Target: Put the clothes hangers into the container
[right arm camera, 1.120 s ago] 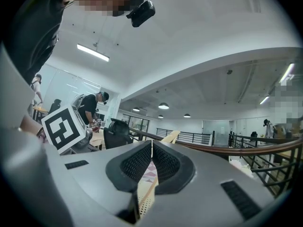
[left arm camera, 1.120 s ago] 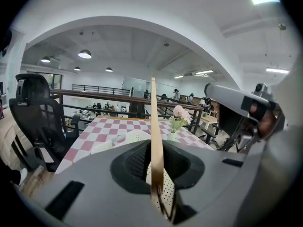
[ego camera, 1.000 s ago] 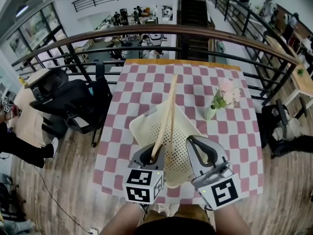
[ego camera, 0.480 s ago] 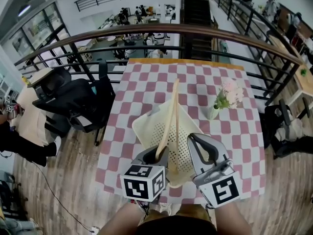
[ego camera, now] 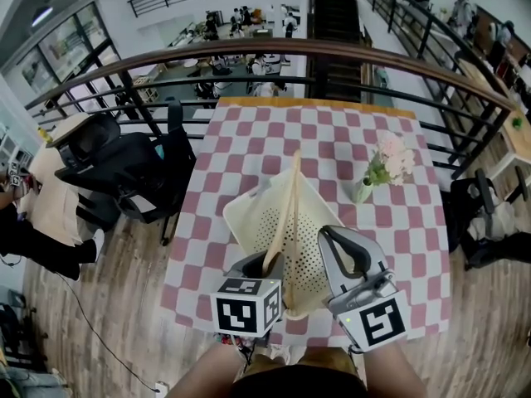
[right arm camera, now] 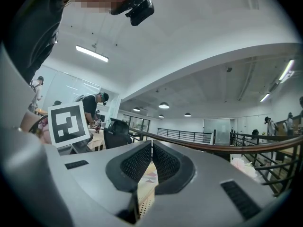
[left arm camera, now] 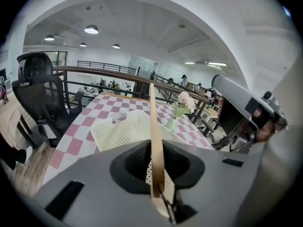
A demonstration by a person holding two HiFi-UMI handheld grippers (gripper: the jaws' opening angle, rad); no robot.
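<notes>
A light wooden clothes hanger (ego camera: 286, 206) stands tilted above the cream perforated container (ego camera: 246, 212) on the checkered table (ego camera: 249, 139). My left gripper (ego camera: 268, 265) is shut on its lower end, near the metal hook (left arm camera: 166, 206). In the left gripper view the hanger's bar (left arm camera: 154, 126) runs straight out from the jaws, over the container (left arm camera: 116, 131). My right gripper (ego camera: 330, 240) hovers just right of the hanger, above the container's near edge. Its jaws are shut and hold nothing (right arm camera: 151, 148).
A small vase of pink flowers (ego camera: 380, 166) stands on the table right of the container. A black office chair (ego camera: 116, 168) sits off the table's left side. A curved dark railing (ego camera: 332, 52) runs behind the table. A person stands at the far left.
The left gripper with the hanger has shifted slightly to the right and lower over the container. The right gripper has hardly moved.
</notes>
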